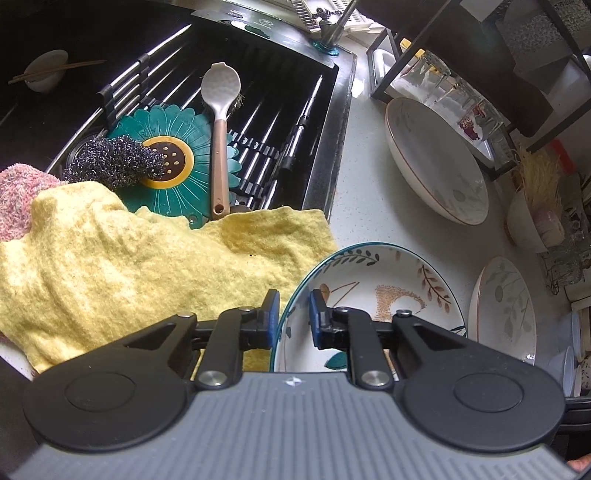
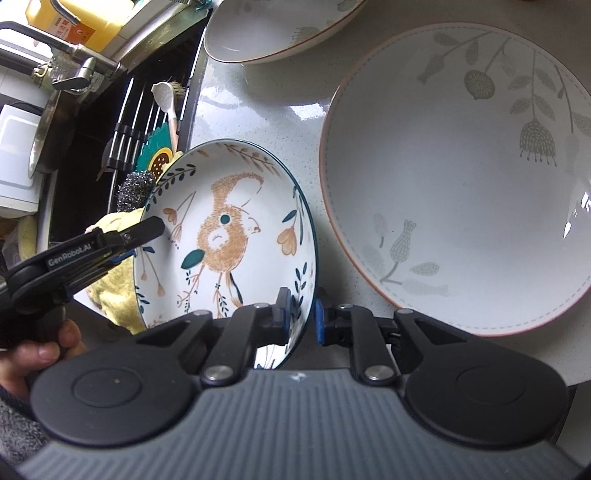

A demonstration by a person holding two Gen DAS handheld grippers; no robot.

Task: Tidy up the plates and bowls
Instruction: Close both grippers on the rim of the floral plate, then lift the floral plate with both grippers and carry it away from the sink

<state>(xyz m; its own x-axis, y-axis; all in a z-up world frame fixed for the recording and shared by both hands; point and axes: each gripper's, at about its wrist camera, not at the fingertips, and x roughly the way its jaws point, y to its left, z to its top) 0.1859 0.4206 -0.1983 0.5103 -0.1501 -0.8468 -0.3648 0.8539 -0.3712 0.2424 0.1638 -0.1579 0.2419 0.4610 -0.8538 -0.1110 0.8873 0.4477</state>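
A shallow plate (image 1: 388,295) painted with an orange squirrel and a dark teal rim sits on the pale counter, partly over a yellow cloth (image 1: 129,266). My left gripper (image 1: 293,317) is shut on its left rim, one blue pad outside and one inside. In the right wrist view the same plate (image 2: 229,221) fills the middle, and my right gripper (image 2: 302,317) is shut on its near right rim. The left gripper (image 2: 144,236) shows there too, clamped on the plate's far left edge and held by a hand (image 2: 40,354).
A large white leaf-patterned bowl (image 2: 461,184) lies just right of the plate, and another bowl (image 2: 280,33) lies beyond it. The sink (image 1: 332,122) on the left holds a roll-up rack, a teal flower mat, a scourer and a white spoon (image 1: 221,96). Glasses (image 1: 443,85) stand under a black shelf.
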